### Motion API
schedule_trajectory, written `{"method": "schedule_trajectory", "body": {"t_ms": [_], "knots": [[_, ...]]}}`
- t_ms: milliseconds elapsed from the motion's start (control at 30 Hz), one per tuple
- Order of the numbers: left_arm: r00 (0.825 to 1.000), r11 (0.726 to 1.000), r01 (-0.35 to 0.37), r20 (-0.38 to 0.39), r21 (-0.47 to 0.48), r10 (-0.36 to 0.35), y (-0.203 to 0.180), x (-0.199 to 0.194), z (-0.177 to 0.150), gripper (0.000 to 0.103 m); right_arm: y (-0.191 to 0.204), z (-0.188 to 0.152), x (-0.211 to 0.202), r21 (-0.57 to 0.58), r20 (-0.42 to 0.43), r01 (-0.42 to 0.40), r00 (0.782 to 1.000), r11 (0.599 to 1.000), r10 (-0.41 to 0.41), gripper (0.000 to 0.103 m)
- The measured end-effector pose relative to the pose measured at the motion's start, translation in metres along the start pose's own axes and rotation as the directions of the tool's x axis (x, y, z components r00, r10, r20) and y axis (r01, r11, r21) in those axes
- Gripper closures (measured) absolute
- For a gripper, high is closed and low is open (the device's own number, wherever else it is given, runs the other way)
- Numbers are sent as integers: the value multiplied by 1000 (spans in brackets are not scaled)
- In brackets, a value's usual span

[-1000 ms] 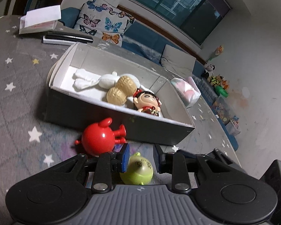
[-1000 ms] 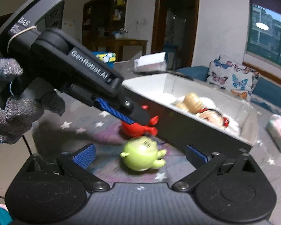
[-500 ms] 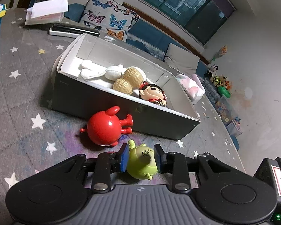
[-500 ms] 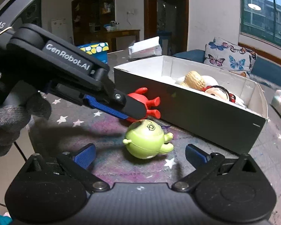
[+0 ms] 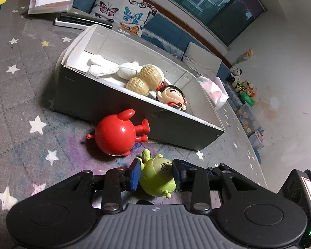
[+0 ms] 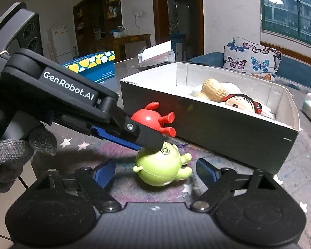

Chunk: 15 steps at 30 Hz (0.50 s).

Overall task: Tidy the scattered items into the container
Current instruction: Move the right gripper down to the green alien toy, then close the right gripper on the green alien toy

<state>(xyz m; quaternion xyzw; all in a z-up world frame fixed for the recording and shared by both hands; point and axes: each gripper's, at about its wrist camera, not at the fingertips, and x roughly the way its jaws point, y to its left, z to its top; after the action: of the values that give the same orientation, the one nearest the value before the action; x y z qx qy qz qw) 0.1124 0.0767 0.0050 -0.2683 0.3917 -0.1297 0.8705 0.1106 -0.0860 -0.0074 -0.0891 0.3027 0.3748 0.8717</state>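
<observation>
Green toy (image 5: 158, 176) clamped in left hand-held gripper (image 5: 156, 174), right hand-held gripper (image 6: 155, 171) apart, one red toy (image 5: 116, 138)

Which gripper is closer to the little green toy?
Left. The left gripper has its fingers around the green toy; the right gripper sits open, toy just ahead between its fingers.

left tongs (image 5: 155, 174) closed on a toy, right tongs (image 6: 155, 171) spread wide
</observation>
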Motion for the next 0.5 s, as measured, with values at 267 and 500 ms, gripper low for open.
{"method": "schedule_trajectory", "body": {"t_ms": [267,500], "knots": [[999,999,22,-30,-27,-23,-1,6,-5,60,6,1,2,-36,-1,13,1000,999,-13,32],[999,999,23,-32,-27,-24,-3,8,-6,58,4,-4,1,-28,-14,38,999,999,-39,46]]}}
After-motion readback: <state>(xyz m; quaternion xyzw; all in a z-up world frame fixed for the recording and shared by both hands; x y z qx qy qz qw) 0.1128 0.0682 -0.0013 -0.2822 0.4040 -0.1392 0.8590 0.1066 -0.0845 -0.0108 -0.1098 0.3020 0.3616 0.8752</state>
